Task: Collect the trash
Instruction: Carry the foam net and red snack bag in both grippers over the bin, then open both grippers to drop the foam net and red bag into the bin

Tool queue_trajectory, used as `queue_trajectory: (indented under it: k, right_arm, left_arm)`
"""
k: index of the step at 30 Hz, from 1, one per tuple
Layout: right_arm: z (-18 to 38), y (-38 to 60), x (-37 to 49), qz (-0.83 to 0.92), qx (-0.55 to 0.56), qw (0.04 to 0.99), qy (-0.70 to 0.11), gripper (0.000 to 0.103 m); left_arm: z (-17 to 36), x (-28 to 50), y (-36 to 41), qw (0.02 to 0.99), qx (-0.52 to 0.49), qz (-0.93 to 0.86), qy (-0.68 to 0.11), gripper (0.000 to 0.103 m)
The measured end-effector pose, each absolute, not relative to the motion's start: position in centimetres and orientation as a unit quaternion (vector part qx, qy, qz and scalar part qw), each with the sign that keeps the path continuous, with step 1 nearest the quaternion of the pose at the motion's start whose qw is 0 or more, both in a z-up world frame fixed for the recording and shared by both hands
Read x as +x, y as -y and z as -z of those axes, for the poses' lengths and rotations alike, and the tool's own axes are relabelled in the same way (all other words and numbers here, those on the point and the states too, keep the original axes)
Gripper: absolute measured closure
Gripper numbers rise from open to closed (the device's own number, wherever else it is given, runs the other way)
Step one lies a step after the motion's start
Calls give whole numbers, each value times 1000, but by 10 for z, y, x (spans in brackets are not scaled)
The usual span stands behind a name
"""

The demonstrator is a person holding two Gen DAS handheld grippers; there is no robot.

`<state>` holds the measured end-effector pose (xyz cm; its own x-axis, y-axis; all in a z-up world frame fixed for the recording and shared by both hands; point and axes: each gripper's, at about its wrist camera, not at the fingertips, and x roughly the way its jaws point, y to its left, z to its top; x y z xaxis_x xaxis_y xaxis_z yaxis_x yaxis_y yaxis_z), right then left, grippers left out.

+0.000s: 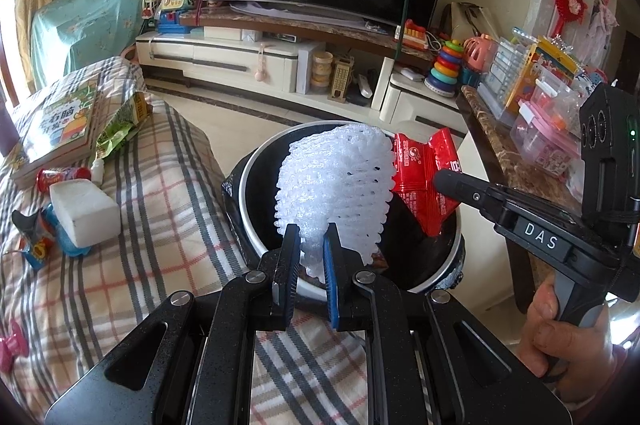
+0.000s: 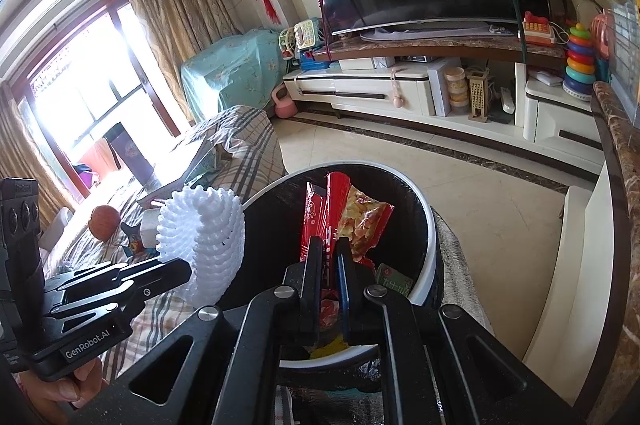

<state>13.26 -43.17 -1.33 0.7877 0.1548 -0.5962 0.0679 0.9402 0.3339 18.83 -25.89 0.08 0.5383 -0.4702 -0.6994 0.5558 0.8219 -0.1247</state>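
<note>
My left gripper [image 1: 312, 235] is shut on a white foam fruit net [image 1: 336, 185] and holds it upright over the near rim of the black trash bin [image 1: 256, 161]. My right gripper [image 2: 329, 249] is shut on a red snack wrapper [image 2: 352, 213] and holds it above the bin's opening [image 2: 428, 225]. The wrapper [image 1: 420, 177] sits just right of the net in the left wrist view. The net [image 2: 204, 237] and the left gripper [image 2: 176, 271] show at the left in the right wrist view. Some trash [image 2: 394, 279] lies inside the bin.
A plaid-covered sofa [image 1: 152, 225] left of the bin holds books [image 1: 60, 125], a green wrapper [image 1: 120, 129], a white foam block [image 1: 84, 209] and small packets [image 1: 36, 245]. A marble-topped table [image 1: 504, 145] with boxes stands right. A TV stand [image 1: 280, 53] is behind.
</note>
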Motion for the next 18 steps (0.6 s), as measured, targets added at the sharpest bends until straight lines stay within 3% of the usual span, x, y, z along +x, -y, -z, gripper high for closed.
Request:
queue_trajectory:
  k: [12, 15, 17, 18]
  right_arm:
    - [16, 435, 142, -22, 167, 927, -336, 93]
    - [17, 436, 144, -21, 167, 925, -339, 88]
    - [19, 438, 145, -23, 173, 923, -342, 65]
    - [19, 439, 145, -26, 179, 923, -340, 57]
  left_arm:
    - [7, 196, 269, 868, 57, 297, -394, 92]
    - [8, 197, 270, 866, 57, 296, -399, 79]
    - [8, 195, 269, 869, 58, 291, -397, 55]
    - [7, 194, 268, 871, 58, 288, -395, 52]
